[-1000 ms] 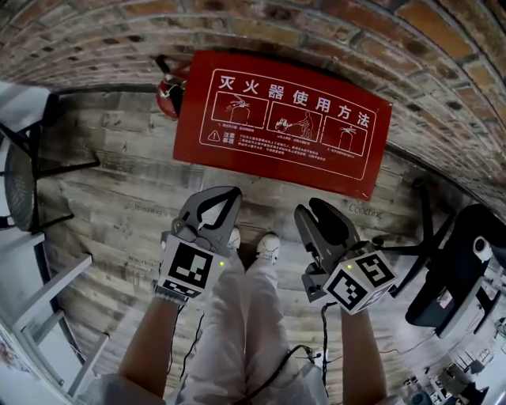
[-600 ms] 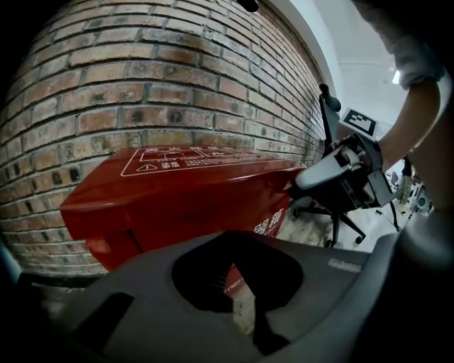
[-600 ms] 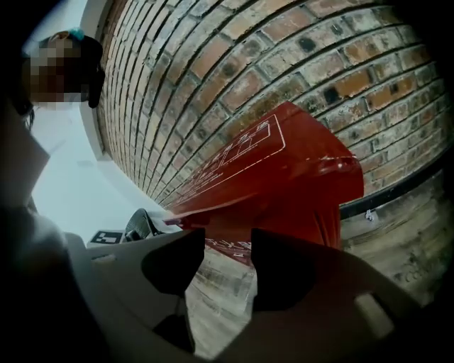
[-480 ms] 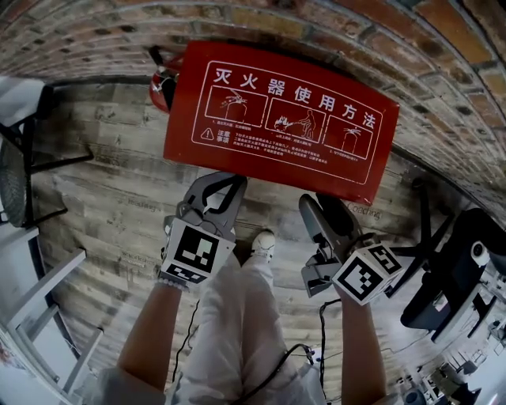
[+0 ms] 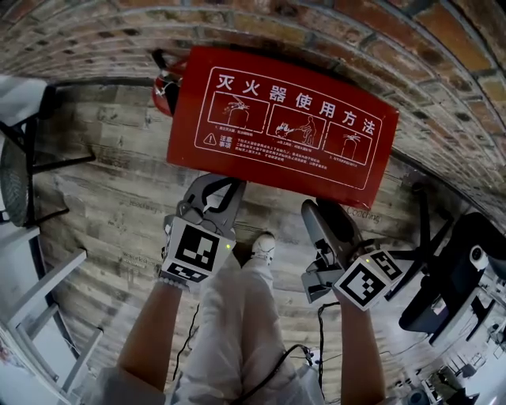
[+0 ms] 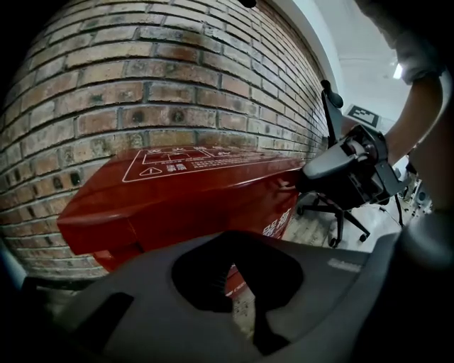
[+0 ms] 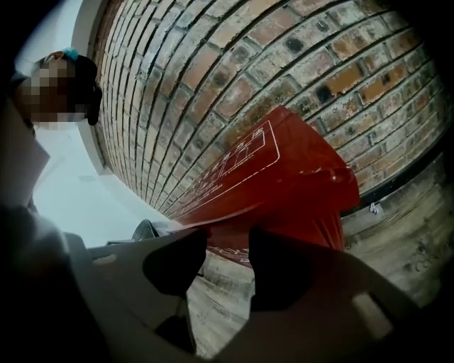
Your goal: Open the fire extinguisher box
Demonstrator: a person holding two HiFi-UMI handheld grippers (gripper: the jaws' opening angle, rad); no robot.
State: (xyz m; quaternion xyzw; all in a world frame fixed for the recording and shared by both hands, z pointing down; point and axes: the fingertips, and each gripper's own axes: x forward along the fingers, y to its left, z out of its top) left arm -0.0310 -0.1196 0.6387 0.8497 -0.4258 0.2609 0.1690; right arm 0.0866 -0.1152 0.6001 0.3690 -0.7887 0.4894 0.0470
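Head view, box: the red fire extinguisher box (image 5: 281, 119) sits on the wooden floor (image 5: 111, 182) against the brick wall (image 5: 316, 24). Its printed lid faces up and its long axis runs across the person, along the wall.
Head view, beside it: a fire extinguisher (image 5: 164, 85) shows at the box's left end, and an office chair (image 5: 455, 265) stands off to the right.
Head view, grippers: the left gripper (image 5: 225, 188) and the right gripper (image 5: 320, 212) both point at the box's near long edge, one toward each half.
Left gripper view, jaws: the left gripper (image 6: 234, 237) has its tips together, with nothing between them.
Left gripper view, box: the box (image 6: 177, 198) lies ahead and slightly above. The right gripper (image 6: 347, 166) hangs by its far corner.
Right gripper view, jaws: the right gripper (image 7: 228, 237) has its jaws apart and closing, with no pad pressing on anything.
Right gripper view, lid: the thin front lip (image 7: 213, 216) of the box (image 7: 284, 177) runs just beyond the tips, across the gap.
Lid state: it looks down; whether it is ajar cannot be told.
Key relation: the lip lies straight ahead of the right gripper, which seems the better placed to catch and lift it.
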